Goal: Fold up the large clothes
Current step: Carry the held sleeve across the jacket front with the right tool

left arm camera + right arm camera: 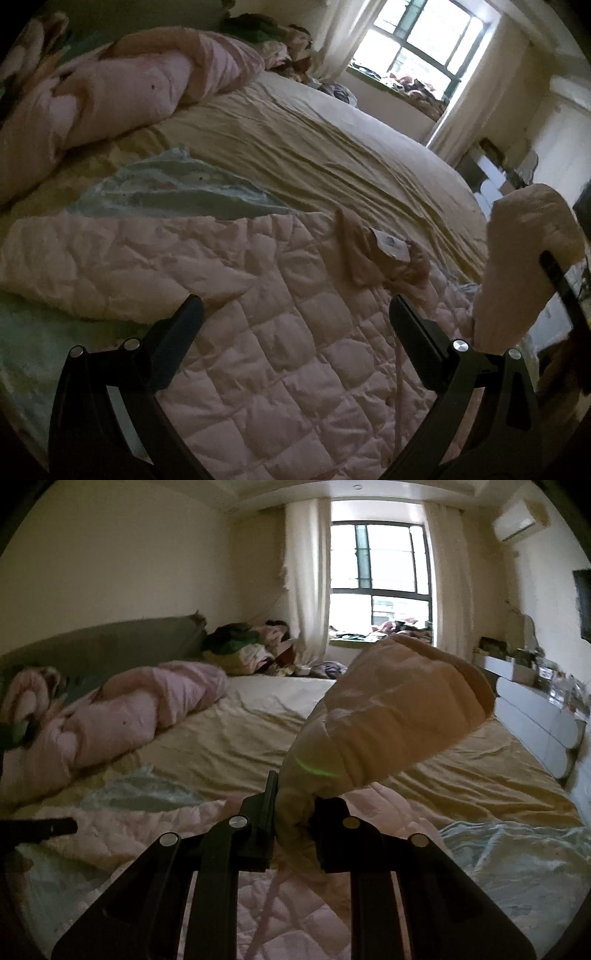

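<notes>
A pink quilted garment lies spread on the bed in front of me, with a collar and white label near its far edge. My left gripper is open and empty just above the quilting. My right gripper is shut on a bunched corner of the pink garment and holds it lifted above the bed. That lifted fold also shows at the right in the left wrist view, with the right gripper's finger beside it. The left gripper's fingertip shows at the left edge of the right wrist view.
The bed has a beige sheet and a pale blue cloth. A rolled pink duvet lies by the green headboard. Piled clothes sit at the far corner. White drawers stand right of the bed, below the window.
</notes>
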